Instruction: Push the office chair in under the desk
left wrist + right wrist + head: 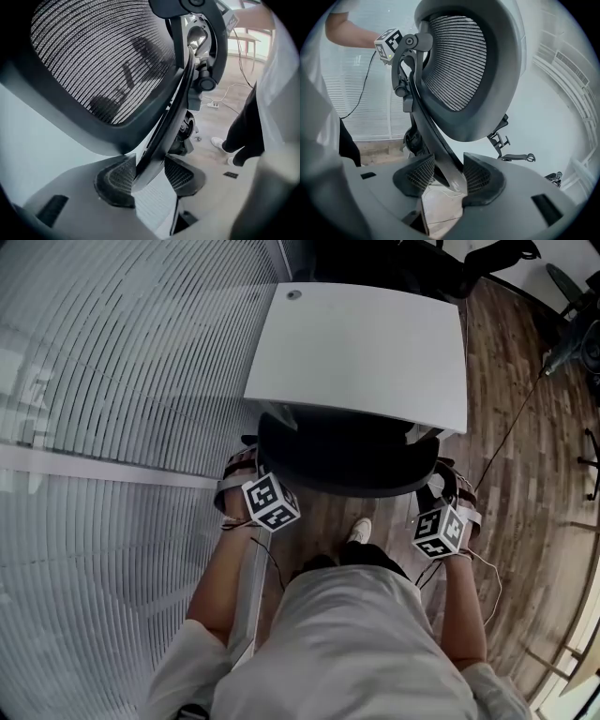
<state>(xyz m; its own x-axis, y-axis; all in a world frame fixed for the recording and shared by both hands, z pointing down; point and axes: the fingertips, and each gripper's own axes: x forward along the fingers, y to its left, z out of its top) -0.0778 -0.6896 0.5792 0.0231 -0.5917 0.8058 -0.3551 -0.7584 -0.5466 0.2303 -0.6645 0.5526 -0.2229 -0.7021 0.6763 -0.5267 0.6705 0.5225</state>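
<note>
A black office chair stands at the near edge of the white desk, its seat hidden under the desktop. My left gripper is at the left side of the backrest and my right gripper at the right side. In the left gripper view, the mesh backrest fills the picture and my left gripper is shut on the black back-frame strut. The right gripper view shows the mesh backrest from the other side, with my right gripper shut on the strut.
A glass wall with blinds runs close along the left. Wood floor lies to the right, crossed by a thin cable. Another black chair stands behind the desk. The person's white shoe is just behind the chair.
</note>
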